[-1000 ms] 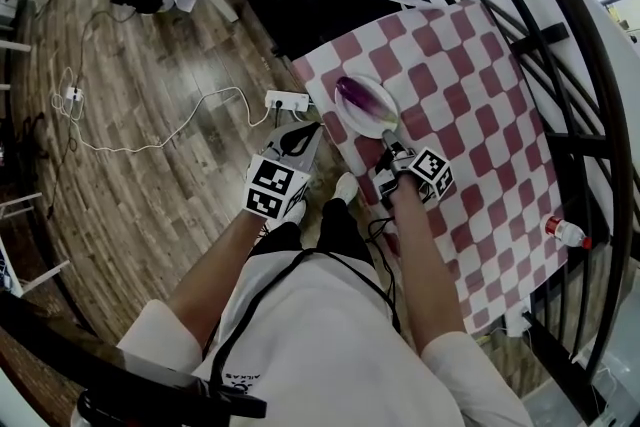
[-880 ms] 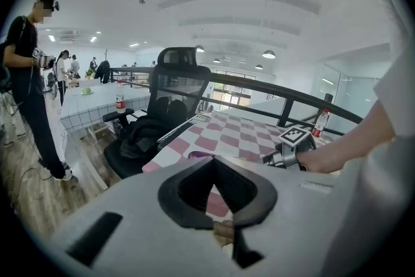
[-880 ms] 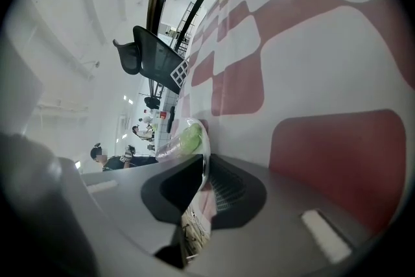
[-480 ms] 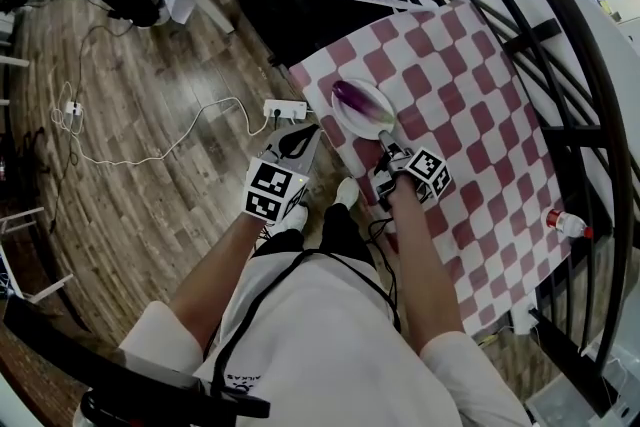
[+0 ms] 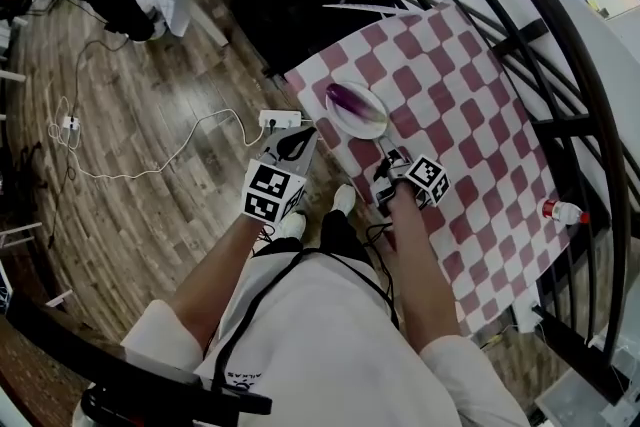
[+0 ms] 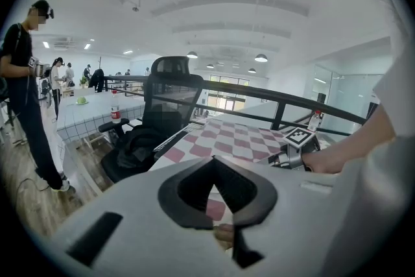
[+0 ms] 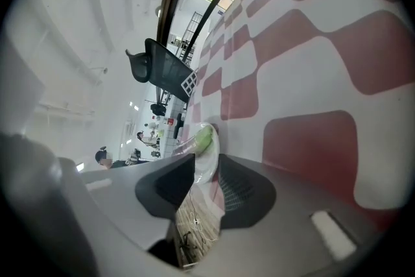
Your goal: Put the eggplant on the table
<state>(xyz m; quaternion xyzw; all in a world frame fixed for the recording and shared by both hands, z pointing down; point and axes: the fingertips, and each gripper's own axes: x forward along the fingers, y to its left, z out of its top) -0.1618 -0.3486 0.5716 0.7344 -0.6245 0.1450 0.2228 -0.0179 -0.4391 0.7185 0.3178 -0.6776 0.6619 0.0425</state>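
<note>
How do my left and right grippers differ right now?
The left gripper has its jaws together; the right gripper has them apart. The left gripper sits off the edge of the checked tablecloth; the right gripper is over it, just short of the plate holding the eggplant. Both are empty.

Open-plan office: swivel chair [image 6: 170, 68] at 12 o'clock, tiled bench [image 6: 84, 115] at 10 o'clock, pendant lamps [image 6: 260, 58] overhead.
</note>
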